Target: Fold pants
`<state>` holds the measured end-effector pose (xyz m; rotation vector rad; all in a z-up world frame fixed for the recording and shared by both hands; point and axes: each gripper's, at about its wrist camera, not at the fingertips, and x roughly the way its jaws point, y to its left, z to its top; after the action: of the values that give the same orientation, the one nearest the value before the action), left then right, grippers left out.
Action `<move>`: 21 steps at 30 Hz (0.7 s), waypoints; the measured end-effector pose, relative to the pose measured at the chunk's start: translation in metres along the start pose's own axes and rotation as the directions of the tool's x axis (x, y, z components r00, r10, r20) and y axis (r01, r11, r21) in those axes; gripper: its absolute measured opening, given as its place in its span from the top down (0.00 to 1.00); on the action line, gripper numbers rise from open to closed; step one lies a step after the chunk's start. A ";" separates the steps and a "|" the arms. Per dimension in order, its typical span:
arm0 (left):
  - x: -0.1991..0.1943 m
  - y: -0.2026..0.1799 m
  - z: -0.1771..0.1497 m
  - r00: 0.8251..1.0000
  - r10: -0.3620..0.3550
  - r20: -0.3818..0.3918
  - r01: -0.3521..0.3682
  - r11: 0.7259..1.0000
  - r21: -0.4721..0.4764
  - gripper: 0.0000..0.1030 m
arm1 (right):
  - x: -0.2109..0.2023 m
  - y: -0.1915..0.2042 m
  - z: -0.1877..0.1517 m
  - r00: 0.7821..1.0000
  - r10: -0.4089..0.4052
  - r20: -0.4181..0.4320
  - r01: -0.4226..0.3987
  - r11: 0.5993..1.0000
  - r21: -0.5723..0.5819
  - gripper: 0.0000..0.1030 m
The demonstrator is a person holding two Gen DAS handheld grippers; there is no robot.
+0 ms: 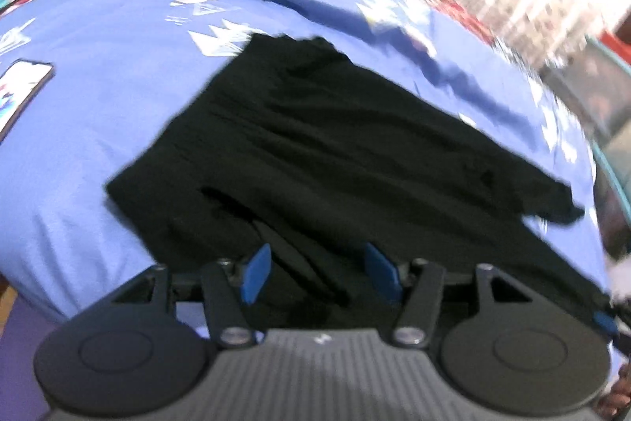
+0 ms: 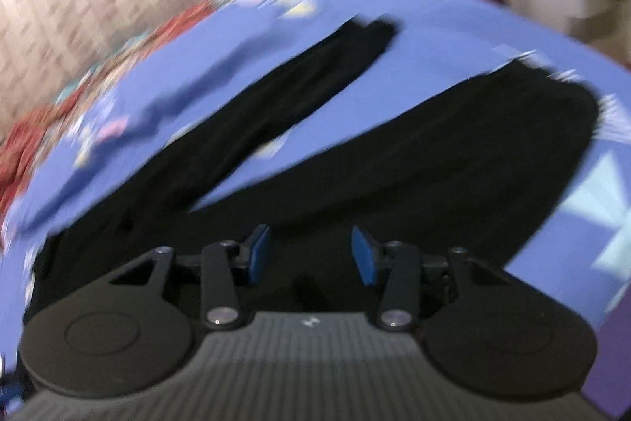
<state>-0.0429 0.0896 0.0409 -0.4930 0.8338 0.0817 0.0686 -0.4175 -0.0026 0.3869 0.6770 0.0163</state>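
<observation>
Both grippers, left (image 1: pixel 317 273) and right (image 2: pixel 311 255), hover with blue pads parted, nothing pinched between them. The black fabric pants (image 1: pixel 315 145) lie spread on the blue patterned bedsheet (image 1: pixel 98 85), legs apart, right under them.

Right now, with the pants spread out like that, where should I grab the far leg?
Grab the far leg at its cuff end, coming from above with the right claw. The two legs lie splayed apart on the blue sheet, so the cuff likely carries across onto the near leg.
</observation>
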 end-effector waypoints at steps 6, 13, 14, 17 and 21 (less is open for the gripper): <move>0.021 -0.012 -0.029 0.996 0.048 -0.073 -0.043 0.997 0.068 0.47 | 0.011 0.014 -0.032 0.997 -0.001 -0.081 -0.008 0.995 -0.102 0.53; 0.026 -0.015 -0.039 0.996 0.063 -0.069 -0.055 0.993 0.100 0.39 | 0.017 -0.009 -0.054 0.999 0.039 -0.018 -0.041 0.995 -0.096 0.45; 0.025 -0.015 -0.040 0.996 0.061 -0.068 -0.054 0.993 0.101 0.38 | 0.015 -0.007 -0.058 0.999 0.042 0.000 -0.042 0.993 -0.107 0.45; 0.024 -0.014 -0.042 0.996 0.055 -0.069 -0.048 0.994 0.093 0.37 | 0.006 0.005 -0.074 0.999 0.017 0.042 -0.010 0.984 -0.177 0.42; 0.028 -0.011 -0.038 0.996 0.047 -0.076 -0.041 0.996 0.081 0.37 | 0.011 0.011 -0.073 0.999 0.015 0.042 -0.007 0.981 -0.193 0.38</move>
<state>-0.0472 0.0593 0.0039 -0.4054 0.9204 0.0700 0.0333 -0.3811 -0.0572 0.2035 0.6241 0.0832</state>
